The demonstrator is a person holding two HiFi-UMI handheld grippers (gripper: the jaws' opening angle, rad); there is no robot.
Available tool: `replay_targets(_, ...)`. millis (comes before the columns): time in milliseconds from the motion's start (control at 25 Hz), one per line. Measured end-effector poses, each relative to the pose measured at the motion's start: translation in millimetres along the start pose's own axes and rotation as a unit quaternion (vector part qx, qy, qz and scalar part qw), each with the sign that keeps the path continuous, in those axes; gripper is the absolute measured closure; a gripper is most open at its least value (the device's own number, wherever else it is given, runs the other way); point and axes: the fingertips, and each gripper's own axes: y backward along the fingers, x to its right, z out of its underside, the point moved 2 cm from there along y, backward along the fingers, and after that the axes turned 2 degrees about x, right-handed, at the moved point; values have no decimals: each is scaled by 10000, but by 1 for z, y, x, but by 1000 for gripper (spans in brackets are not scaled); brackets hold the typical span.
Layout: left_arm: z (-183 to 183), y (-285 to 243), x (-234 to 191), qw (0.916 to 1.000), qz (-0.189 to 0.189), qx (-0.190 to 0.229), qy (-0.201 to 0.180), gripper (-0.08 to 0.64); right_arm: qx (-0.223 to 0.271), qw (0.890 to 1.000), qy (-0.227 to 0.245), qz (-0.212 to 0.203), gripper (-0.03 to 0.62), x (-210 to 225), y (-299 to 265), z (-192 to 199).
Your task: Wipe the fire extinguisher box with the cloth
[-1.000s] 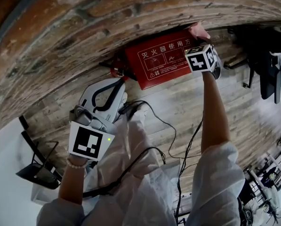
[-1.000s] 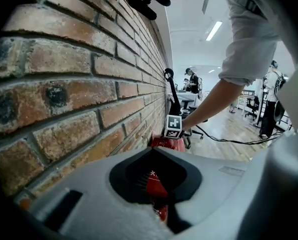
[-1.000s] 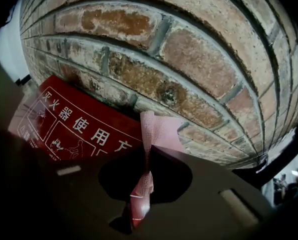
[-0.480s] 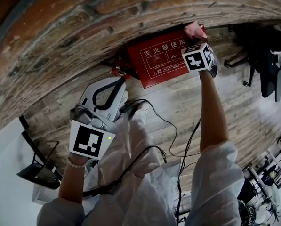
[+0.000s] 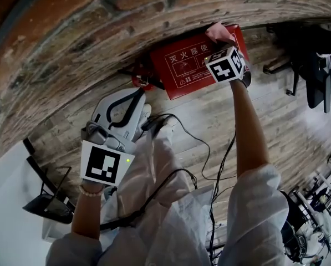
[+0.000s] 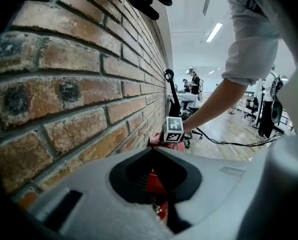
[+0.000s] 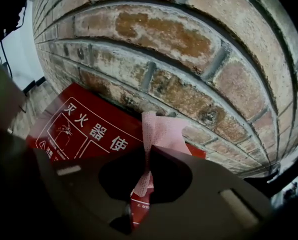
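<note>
1. Fire extinguisher box (image 5: pixel 182 68): red with white print, on wooden floor (image 5: pixel 209 115), hard against foot of brick wall (image 5: pixel 87 32).
2. Right gripper (image 5: pixel 220 44): arm stretched out, tips at the box's wall-side edge, near its right corner in head view.
3. Right jaws pinched tight on pink cloth (image 7: pixel 161 131). Cloth bunched up past the tips, lying over the box edge where it meets the bricks. Thin tail hanging back between the 2 jaws.
4. Left gripper (image 5: pixel 133 98): low beside the person's leg, well apart from box, aimed along the wall toward it.
5. Left jaws closed together, nothing gripped. Only red of the box area visible past the tips in left gripper view, with the other gripper's marker cube further along the wall.
6. Black cables (image 5: pixel 212 165) trailing over floor between the 2 arms. Dark chair (image 5: pixel 315 65) far right.
</note>
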Motion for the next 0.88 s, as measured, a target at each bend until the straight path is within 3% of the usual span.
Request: replay_targets(880, 8, 16, -4, 9999, 113, 46, -42, 569, 342, 9985, -21, -426, 571, -77, 12, -33)
